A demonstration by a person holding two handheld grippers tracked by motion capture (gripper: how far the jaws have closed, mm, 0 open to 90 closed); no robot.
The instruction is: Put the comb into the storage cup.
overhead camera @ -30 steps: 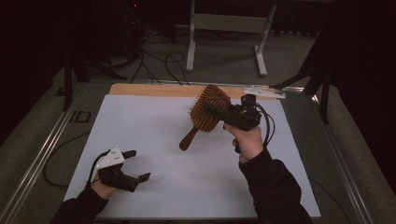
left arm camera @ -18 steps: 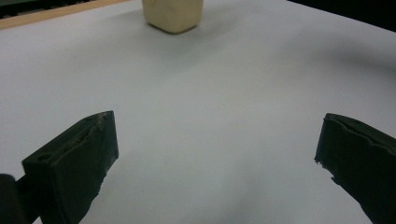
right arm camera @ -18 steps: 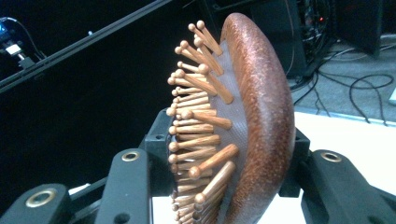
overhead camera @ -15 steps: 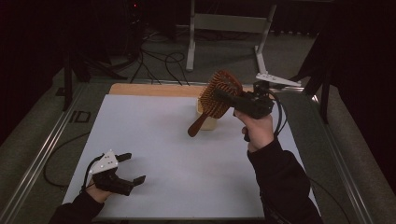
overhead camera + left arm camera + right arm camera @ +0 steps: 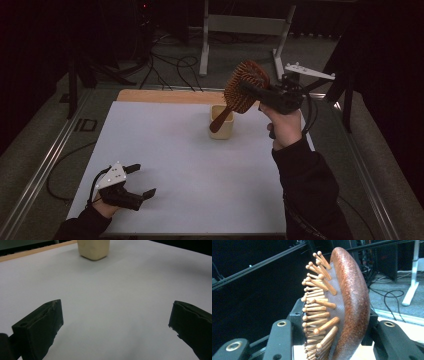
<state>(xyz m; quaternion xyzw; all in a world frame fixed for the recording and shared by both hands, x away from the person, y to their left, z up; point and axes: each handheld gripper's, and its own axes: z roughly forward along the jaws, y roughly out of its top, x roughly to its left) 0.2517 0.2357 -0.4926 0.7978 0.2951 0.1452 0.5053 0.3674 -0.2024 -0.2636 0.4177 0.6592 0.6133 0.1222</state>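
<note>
A small cream square plastic cup stands upright just above the middle of the high view, on the white table sheet; nothing can be made out inside it. The round brown wooden hairbrush with peg bristles hangs above it at upper centre, its handle slanting down in front of the cup. The right gripper is clamped on the brush head from the right, one jaw on each face. The left gripper, lower left, rests on the sheet with jaws spread wide, holding nothing.
</note>
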